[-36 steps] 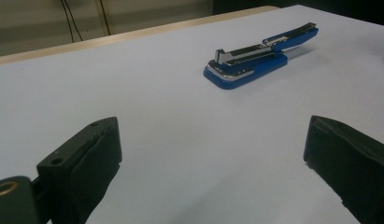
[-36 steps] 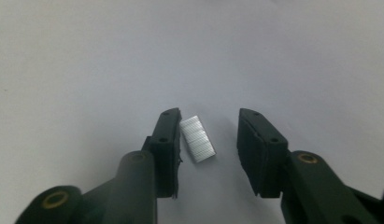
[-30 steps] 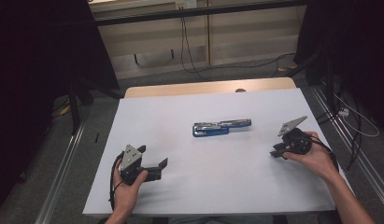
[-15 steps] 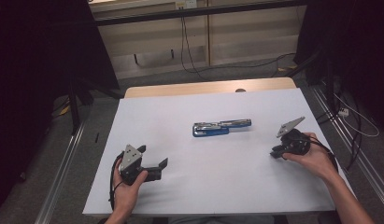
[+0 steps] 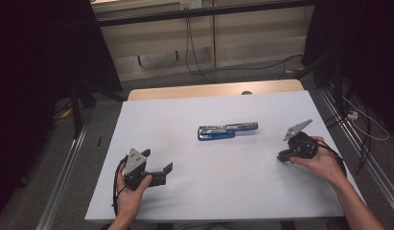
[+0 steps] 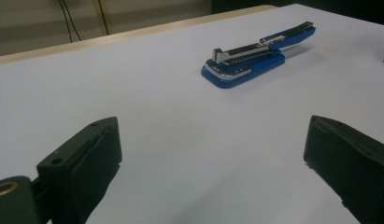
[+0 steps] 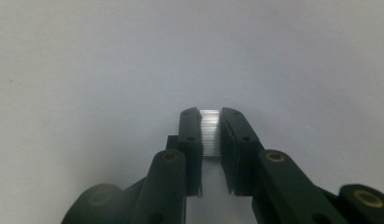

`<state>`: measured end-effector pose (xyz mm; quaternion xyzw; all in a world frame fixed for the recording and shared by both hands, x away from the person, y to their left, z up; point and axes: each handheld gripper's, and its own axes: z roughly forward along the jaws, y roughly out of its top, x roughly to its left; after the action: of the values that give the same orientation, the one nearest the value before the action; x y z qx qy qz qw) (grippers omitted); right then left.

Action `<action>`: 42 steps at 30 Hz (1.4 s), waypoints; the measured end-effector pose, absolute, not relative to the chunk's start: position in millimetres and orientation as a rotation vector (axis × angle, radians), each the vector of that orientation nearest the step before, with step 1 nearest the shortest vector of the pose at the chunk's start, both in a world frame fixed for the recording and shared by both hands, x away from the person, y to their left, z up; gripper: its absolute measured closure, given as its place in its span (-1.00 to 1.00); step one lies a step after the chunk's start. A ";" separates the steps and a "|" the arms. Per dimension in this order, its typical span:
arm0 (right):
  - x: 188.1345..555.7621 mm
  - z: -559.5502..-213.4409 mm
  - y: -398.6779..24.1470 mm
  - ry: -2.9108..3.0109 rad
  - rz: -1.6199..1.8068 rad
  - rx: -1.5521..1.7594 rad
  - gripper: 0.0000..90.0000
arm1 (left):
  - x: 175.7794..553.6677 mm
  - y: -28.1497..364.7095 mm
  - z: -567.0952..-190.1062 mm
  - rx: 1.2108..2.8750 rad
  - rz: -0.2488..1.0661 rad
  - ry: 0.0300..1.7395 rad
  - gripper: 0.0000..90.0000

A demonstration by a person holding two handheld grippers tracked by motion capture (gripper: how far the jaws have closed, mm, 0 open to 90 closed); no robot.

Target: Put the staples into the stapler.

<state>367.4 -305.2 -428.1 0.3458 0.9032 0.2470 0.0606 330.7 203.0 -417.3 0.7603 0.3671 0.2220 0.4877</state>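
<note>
At the lower left of the high view, the left gripper (image 5: 158, 173) rests on the white table (image 5: 151, 124) in the person's left hand (image 5: 130, 191), its jaws standing wide with nothing between them. It looks parked there as a waiting helper. In the left gripper view the two black jaws rise from the lower corners, blocky and matte, with bare tabletop between them and the stapler (image 6: 257, 56) ahead toward the upper right.

In the centre of the high view, slightly above the two hands, lies the stapler (image 5: 226, 131), well apart from both grippers. It is long and low, with a glossy blue plastic base and top and a bright metal channel between them. The top arm appears swung open and laid out flat to the right, which suggests the magazine is exposed to take a refill.

At the right of the high view, the right gripper (image 5: 283, 156) sits low over the table in the person's right hand (image 5: 324, 160), a grey three-cornered plate on top. Its jaws have just been closing, and in the right gripper view they stand narrow, pinching a short strip of staples (image 7: 209, 130) between the pads. The strip is silvery and finely ribbed, a small rigid block that catches the light. Gripped by its flat sides with its end forward, it seems held ready to be carried leftward and slid into the stapler's channel.
</note>
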 end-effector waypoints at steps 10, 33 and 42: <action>367.5 -428.5 -305.8 2.705 0.798 1.062 0.76 | 330.6 202.6 -417.4 1.849 0.536 0.894 -0.90; 366.8 -419.7 -303.1 2.596 0.997 1.097 0.76 | 329.9 198.7 -416.8 1.861 0.545 0.877 -0.91; 367.8 -414.3 -298.7 2.553 1.035 1.086 0.76 | 331.4 204.0 -416.7 1.843 0.553 0.904 -0.91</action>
<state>367.8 -298.7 -414.3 0.3653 0.8586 0.3482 0.0900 331.4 204.0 -416.7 0.7575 0.3716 0.2273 0.4863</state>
